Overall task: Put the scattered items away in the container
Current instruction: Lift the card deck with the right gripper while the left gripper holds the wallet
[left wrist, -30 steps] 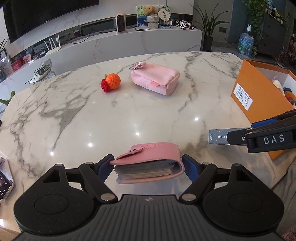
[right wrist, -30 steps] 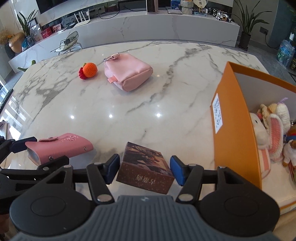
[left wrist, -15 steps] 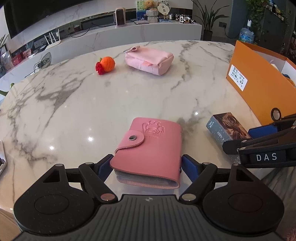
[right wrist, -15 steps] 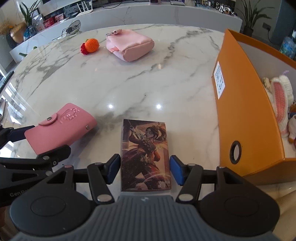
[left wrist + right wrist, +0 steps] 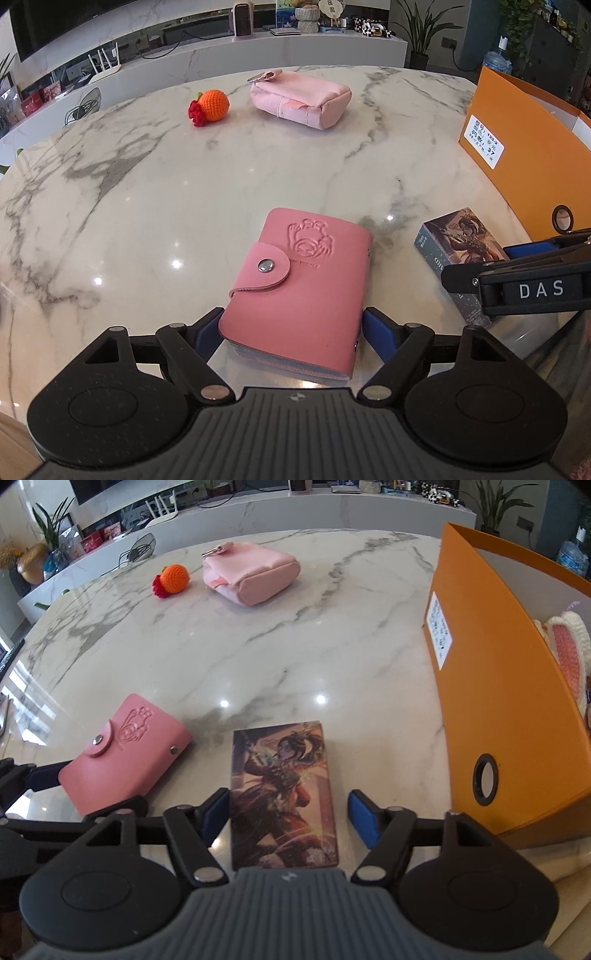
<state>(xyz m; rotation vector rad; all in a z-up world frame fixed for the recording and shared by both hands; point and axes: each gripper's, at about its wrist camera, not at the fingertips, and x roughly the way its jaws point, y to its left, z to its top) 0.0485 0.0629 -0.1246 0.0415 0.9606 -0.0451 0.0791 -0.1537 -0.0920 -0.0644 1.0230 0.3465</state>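
Two hand-held tongs are reaching over a white marble table (image 5: 155, 192), seen from a camera on each.

The left tongs (image 5: 291, 332) are bracketing a pink snap-button card wallet (image 5: 299, 284) that is lying flat on the table. The left blue pad is touching the wallet's edge, while a thin gap is showing at the right pad — the wallet is sitting between the pads without being squeezed.

The right tongs (image 5: 286, 812) are opening around a card box (image 5: 282, 794) printed with a warrior figure, which is lying flat, picture side up. The left pad is just beside the box, and the right pad is standing clearly apart from it, so nothing is being gripped.

The two items are lying side by side near the front edge. Just to the right of the card box an orange cardboard box (image 5: 491, 686) is standing open, with a crocheted rabbit toy (image 5: 565, 653) peeking out of it.

Toward the far side of the table, a crocheted orange (image 5: 211, 106) is sitting just beside a pale pink pouch (image 5: 301, 99) — both well apart from the tongs.
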